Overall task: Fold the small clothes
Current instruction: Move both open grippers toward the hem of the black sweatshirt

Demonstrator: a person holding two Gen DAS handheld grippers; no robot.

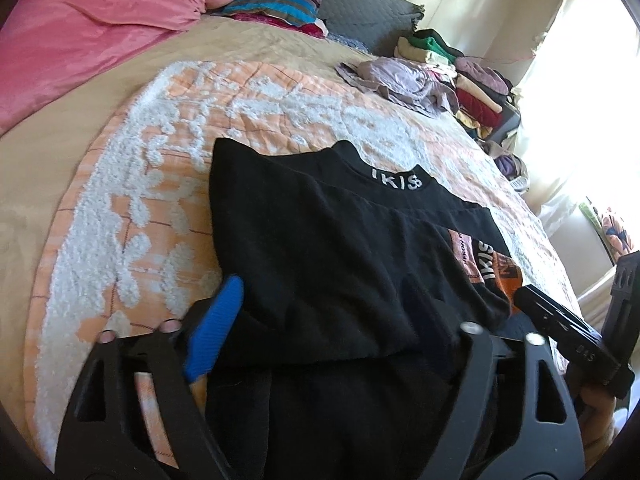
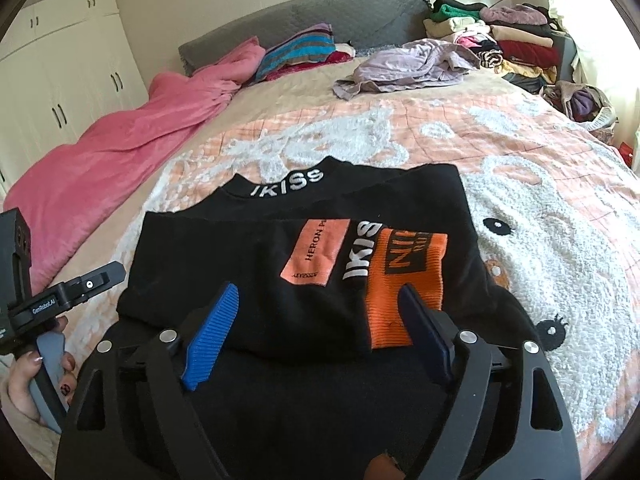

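A: We are over a bed (image 2: pixel 400 104) with a peach and white tufted blanket (image 2: pixel 520 216); a pink quilt (image 2: pixel 120 128) lies along its far left side, and heaps of clothes (image 2: pixel 512 44) sit by the grey headboard (image 2: pixel 320 16).

B: Our black top (image 2: pixel 224 264) lies on the blanket right in front of us, its lower part folded up over the chest, the collar lettering showing beyond the folded edge and the orange patches (image 2: pixel 404 276) facing up.

A: Our right claw (image 2: pixel 316 320) stands released, its blue fingers (image 2: pixel 212 336) spread wide over the near edge of the fabric with nothing pinched.

B: Our left claw (image 1: pixel 324 320) is spread too; one blue finger (image 1: pixel 216 332) shows beside the top's left edge, while the other is lost against the black cloth.

A: In the right wrist view, a hand (image 2: pixel 36 376) grips the left handle at the bed's near left.
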